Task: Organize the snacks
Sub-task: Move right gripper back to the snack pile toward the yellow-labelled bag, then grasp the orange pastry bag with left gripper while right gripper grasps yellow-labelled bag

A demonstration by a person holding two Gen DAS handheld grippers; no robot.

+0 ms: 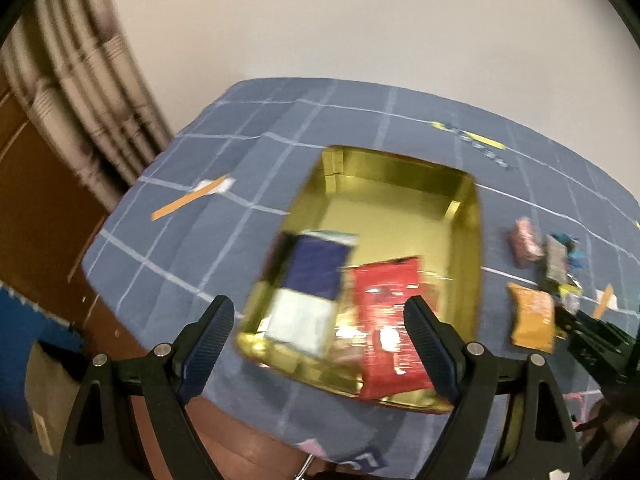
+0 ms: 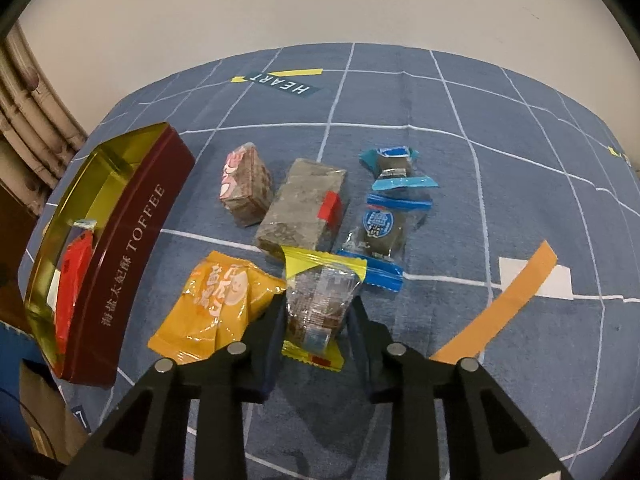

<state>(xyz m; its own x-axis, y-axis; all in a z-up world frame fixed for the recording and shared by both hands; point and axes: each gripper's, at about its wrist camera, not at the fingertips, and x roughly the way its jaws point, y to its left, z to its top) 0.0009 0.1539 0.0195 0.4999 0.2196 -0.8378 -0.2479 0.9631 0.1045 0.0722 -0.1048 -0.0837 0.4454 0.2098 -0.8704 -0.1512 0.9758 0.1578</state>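
A toffee tin [image 1: 464,216], gold inside and maroon outside [image 2: 132,248], lies open on the blue checked tablecloth. It holds a red packet [image 1: 390,320] and a blue-and-white packet [image 1: 308,292]. My left gripper [image 1: 320,328] is open and empty over the tin's near end. My right gripper [image 2: 318,312] is shut on a clear snack with yellow ends [image 2: 320,304]. An orange packet [image 2: 216,304] lies just left of it. A pink-wrapped cake [image 2: 244,184], a grey bar [image 2: 300,204] and two blue-ended candies [image 2: 396,168] [image 2: 380,236] lie beyond.
Orange tape with white paper [image 2: 504,300] lies right of my right gripper. A "HEART" label [image 2: 280,80] sits at the far side. The table edge drops off left of the tin, with curtains [image 1: 80,80] and a cardboard box [image 1: 48,392] beyond.
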